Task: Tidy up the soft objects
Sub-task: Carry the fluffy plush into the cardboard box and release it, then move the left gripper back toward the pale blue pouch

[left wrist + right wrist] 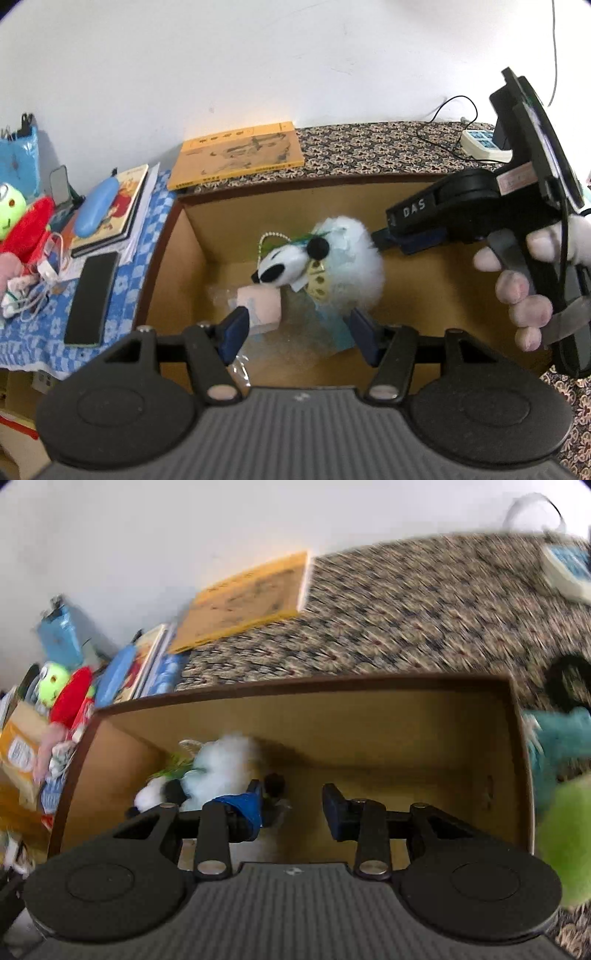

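Left wrist view: left gripper (295,332) at lower center, fingers spread apart, holding nothing, above the box (166,240). White plush (332,266) with black patches lies inside the box at frame center, beside a pink block (264,301) and clear plastic. Right gripper (380,236) enters from the right edge, tips just beside the plush; cannot tell from here if it grips.

Right wrist view, blurred: right gripper (291,808) fingers apart, empty; plush (218,768) at center left in the box. Only this view shows teal (561,734) and green (565,834) plush at the right edge outside the box. Only the left view shows the phone (92,295) on blue cloth at left. Yellow book (236,155) is in both.
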Available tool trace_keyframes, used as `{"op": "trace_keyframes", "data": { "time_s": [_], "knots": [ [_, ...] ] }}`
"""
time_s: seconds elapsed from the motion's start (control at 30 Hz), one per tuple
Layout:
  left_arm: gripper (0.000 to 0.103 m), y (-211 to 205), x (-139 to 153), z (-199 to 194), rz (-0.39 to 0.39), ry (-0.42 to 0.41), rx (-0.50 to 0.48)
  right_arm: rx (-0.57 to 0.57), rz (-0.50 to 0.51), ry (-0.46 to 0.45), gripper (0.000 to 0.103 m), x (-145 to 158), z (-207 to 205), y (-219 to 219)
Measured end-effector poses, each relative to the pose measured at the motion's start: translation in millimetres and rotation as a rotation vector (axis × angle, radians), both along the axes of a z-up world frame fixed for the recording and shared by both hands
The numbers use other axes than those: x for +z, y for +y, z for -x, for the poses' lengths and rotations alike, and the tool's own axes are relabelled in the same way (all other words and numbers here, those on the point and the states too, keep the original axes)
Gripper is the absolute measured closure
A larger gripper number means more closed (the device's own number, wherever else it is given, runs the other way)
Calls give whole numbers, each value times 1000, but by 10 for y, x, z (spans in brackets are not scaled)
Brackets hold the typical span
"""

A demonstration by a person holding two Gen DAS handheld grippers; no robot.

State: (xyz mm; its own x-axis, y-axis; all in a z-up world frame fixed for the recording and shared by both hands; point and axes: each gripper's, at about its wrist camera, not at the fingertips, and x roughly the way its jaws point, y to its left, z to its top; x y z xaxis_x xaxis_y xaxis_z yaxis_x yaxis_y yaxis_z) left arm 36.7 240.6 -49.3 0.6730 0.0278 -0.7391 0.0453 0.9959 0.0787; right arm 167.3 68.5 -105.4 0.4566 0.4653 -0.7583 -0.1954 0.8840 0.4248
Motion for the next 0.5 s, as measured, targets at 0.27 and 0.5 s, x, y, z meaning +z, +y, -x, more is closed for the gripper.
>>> {"op": "trace_keyframes", "data": {
  "time_s": [0.27, 0.5],
  "knots": [
    [42, -219, 119, -84, -48, 6, 65, 65, -104, -128, 84, 414, 272, -225],
    [40, -589, 280, -36, -83, -4, 115, 68, -96, -222, 83, 625, 521, -538]
  ]
}}
